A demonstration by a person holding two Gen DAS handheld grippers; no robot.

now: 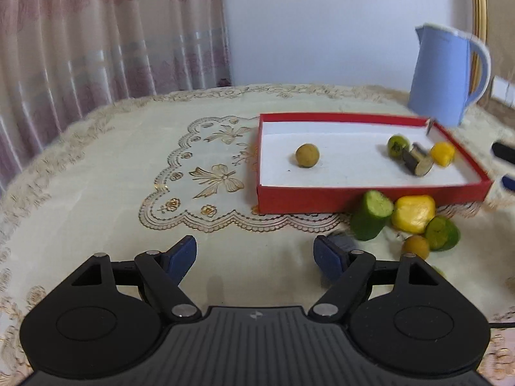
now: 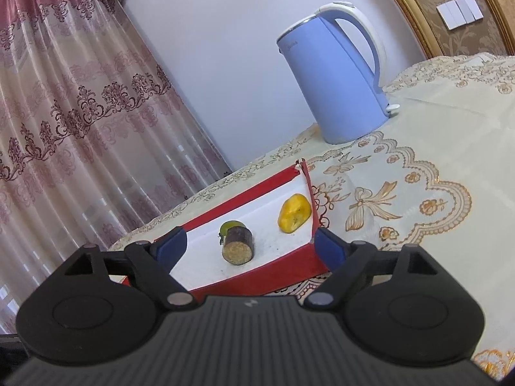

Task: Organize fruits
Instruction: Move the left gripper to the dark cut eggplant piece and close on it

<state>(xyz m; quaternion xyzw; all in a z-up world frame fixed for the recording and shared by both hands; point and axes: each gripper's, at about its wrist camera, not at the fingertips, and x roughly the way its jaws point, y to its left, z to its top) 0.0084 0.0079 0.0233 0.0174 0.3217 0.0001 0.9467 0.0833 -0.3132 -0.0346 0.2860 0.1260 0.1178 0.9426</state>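
A red box (image 1: 354, 197) with a white floor sits on the tablecloth. It holds a round brownish fruit (image 1: 307, 155), a green fruit (image 1: 397, 145), a dark cut cylinder (image 1: 417, 160) and a yellow piece (image 1: 443, 153). In front of the box lie a green cut piece (image 1: 371, 215), a yellow piece (image 1: 413, 214), a green lime (image 1: 442, 234) and a small brown fruit (image 1: 416, 247). My left gripper (image 1: 256, 255) is open and empty, left of that pile. My right gripper (image 2: 249, 247) is open and empty above the box (image 2: 267, 276), over the cylinder (image 2: 238, 246) and yellow piece (image 2: 294, 213).
A blue electric kettle (image 1: 442, 75) stands behind the box at the back right, also in the right wrist view (image 2: 338, 77). The embroidered cream tablecloth (image 1: 128, 167) covers the table. Pink curtains (image 1: 96, 32) hang behind the table's far edge.
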